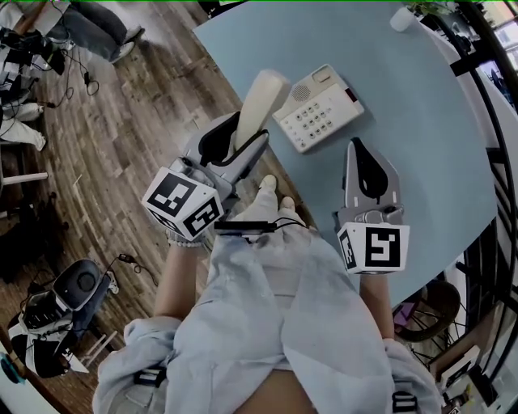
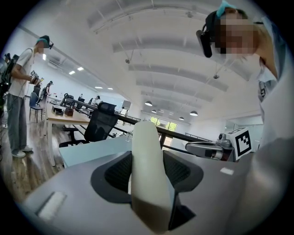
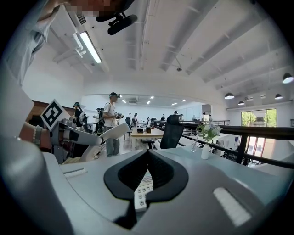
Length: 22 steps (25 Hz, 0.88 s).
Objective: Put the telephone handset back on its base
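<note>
The cream telephone handset (image 1: 261, 101) stands tilted over the table's left edge, and my left gripper (image 1: 248, 134) is shut on its lower half. In the left gripper view the handset (image 2: 147, 165) rises between the jaws. The cream telephone base (image 1: 318, 107), keypad up, lies on the pale blue table (image 1: 421, 121) just right of the handset's upper end. My right gripper (image 1: 357, 146) is shut and empty, hovering right of and nearer than the base. Through its jaws the base's keypad (image 3: 143, 190) shows below. The left gripper (image 3: 78, 135) with the handset (image 3: 115, 131) appears at that view's left.
A small white vase (image 1: 402, 18) with a plant stands at the table's far edge; it shows as the vase (image 3: 205, 150) in the right gripper view. Wooden floor (image 1: 121, 129) lies left of the table, a dark railing (image 1: 494, 97) to its right. An office chair (image 3: 172, 131) and people stand beyond.
</note>
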{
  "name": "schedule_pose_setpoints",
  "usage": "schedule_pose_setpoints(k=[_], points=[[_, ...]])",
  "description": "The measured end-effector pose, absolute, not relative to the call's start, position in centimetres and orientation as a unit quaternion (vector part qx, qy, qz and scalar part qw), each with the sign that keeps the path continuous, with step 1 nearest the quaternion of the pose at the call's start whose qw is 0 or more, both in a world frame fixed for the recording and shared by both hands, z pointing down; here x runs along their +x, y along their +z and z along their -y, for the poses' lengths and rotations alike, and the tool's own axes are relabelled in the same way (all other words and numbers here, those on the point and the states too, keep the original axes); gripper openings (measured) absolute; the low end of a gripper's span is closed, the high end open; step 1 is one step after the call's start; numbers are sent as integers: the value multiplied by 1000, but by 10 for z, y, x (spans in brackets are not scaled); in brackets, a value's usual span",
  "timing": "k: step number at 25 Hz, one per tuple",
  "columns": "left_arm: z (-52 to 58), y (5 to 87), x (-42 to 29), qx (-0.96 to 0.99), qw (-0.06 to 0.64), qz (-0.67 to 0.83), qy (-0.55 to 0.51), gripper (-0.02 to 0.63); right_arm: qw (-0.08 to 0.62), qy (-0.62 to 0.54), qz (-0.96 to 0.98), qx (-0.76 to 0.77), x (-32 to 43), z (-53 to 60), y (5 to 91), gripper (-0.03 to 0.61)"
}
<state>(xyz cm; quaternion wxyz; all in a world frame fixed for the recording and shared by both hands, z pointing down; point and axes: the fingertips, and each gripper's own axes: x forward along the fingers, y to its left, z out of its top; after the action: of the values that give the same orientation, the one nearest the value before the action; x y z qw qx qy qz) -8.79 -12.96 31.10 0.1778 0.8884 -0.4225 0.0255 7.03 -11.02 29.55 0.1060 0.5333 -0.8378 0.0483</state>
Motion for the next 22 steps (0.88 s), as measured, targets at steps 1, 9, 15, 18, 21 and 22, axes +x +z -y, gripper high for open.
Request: schedule_pose_setpoints(k=[1, 9, 15, 18, 21, 22], points=[[133, 312, -86, 890, 179, 418, 27, 216, 107, 50, 835, 537, 72, 111, 296, 5], [159, 322, -72, 900, 189, 390, 39, 215, 112, 62, 817, 562, 83, 120, 302, 5], [176, 334, -62, 904, 198, 376, 47, 215, 117, 71, 805, 577, 92, 125, 309, 5], [184, 341, -58, 906, 199, 370, 54, 215, 121, 76, 799, 584, 96, 127, 314, 5], [192, 349, -54, 908, 202, 362, 63, 215, 124, 80, 794, 590, 99, 131, 317, 5], [195, 351, -53, 908, 203, 360, 65, 215, 125, 81, 792, 591, 100, 132, 318, 5]])
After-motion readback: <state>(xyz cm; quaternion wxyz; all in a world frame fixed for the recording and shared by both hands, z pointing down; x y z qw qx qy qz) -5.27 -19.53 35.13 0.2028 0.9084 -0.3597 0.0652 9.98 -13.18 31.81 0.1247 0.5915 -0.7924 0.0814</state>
